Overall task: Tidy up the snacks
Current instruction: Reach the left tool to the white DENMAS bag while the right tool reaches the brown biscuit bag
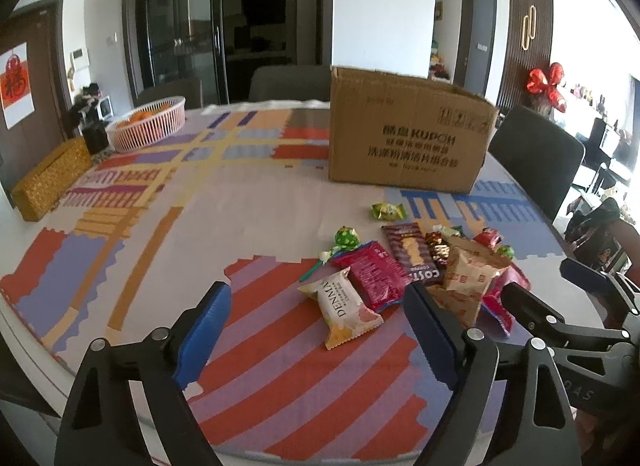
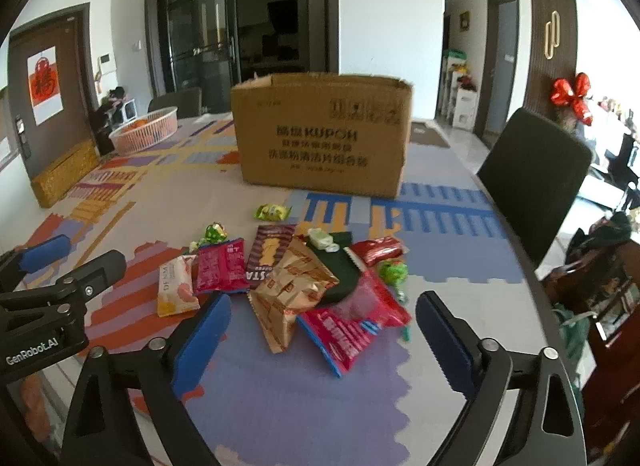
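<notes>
A pile of snack packets lies on the patterned tablecloth in front of an open-topped cardboard box (image 1: 408, 133) (image 2: 320, 133). Among them are a cream packet (image 1: 344, 312) (image 2: 176, 286), a magenta packet (image 1: 372, 274) (image 2: 220, 266), a brown coffee packet (image 1: 412, 250) (image 2: 268, 254), a tan crinkled bag (image 1: 468, 278) (image 2: 292, 294) and a red and blue packet (image 2: 348, 330). My left gripper (image 1: 318, 298) hovers open just short of the cream packet. My right gripper (image 2: 324, 304) is open above the tan bag and the red and blue packet, gripping nothing.
A small green sweet (image 1: 388, 210) (image 2: 272, 211) lies between pile and box. A pink basket (image 1: 148, 125) and a gold box (image 1: 52, 181) sit at the far left. Dark chairs (image 1: 536, 157) (image 2: 532, 173) stand along the table's right edge.
</notes>
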